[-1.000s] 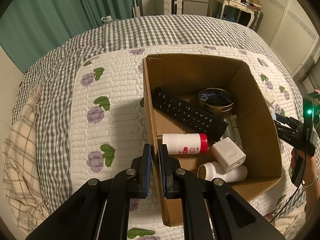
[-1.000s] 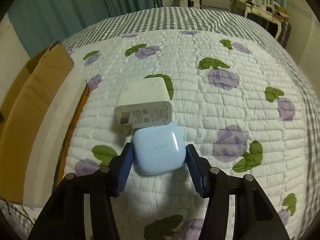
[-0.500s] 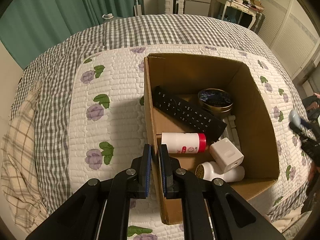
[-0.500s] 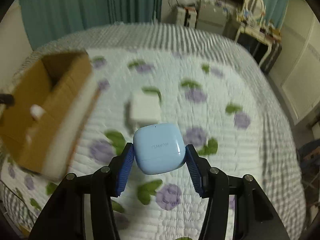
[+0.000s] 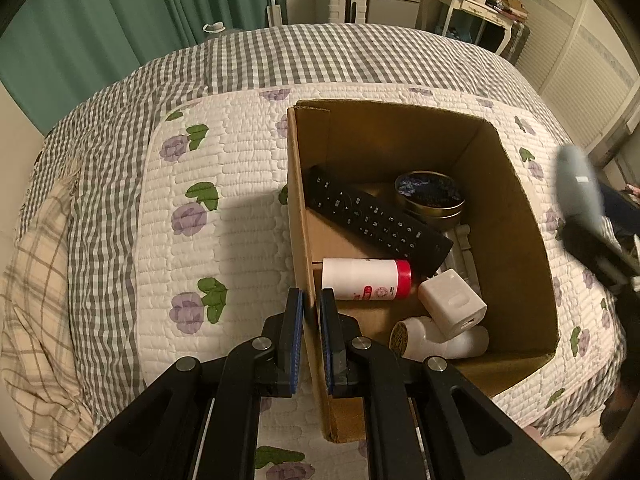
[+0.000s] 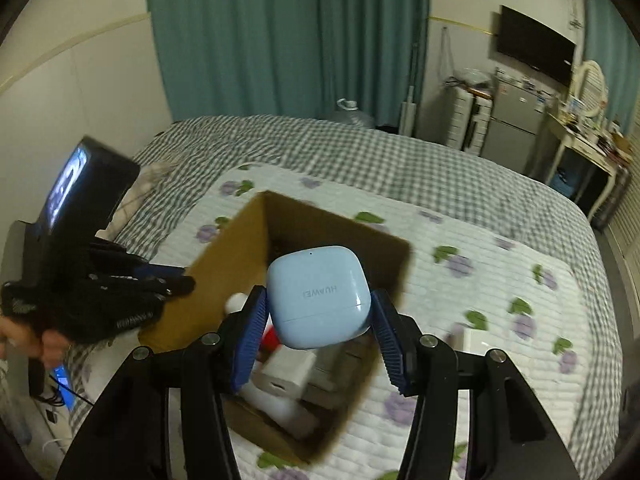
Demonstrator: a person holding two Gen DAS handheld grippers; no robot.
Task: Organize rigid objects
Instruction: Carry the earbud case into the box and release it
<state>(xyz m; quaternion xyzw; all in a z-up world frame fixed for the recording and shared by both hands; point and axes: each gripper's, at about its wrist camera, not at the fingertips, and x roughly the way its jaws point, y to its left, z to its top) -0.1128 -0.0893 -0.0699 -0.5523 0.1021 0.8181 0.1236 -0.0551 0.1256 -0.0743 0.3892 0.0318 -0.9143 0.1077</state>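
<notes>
My right gripper [image 6: 318,322] is shut on a light blue earbud case [image 6: 318,296] and holds it in the air above the near edge of the open cardboard box [image 6: 256,232]. It shows blurred at the right of the left wrist view [image 5: 578,184]. My left gripper [image 5: 311,316] is shut on the box's left wall [image 5: 298,216]. Inside the box lie a black remote [image 5: 376,220], a round tin [image 5: 430,196], a white bottle with a red cap [image 5: 366,278], a white charger cube [image 5: 452,304] and another white bottle [image 5: 440,342].
The box stands on a white quilt with purple flowers [image 5: 192,216] over a grey checked bedspread [image 5: 280,56]. A white flat charger [image 6: 478,340] lies on the quilt right of the box. Green curtains [image 6: 280,36] and furniture stand beyond the bed.
My right gripper lifted the earbud case off the quilt and carried it left to above the box. My left gripper kept its grip on the box wall.
</notes>
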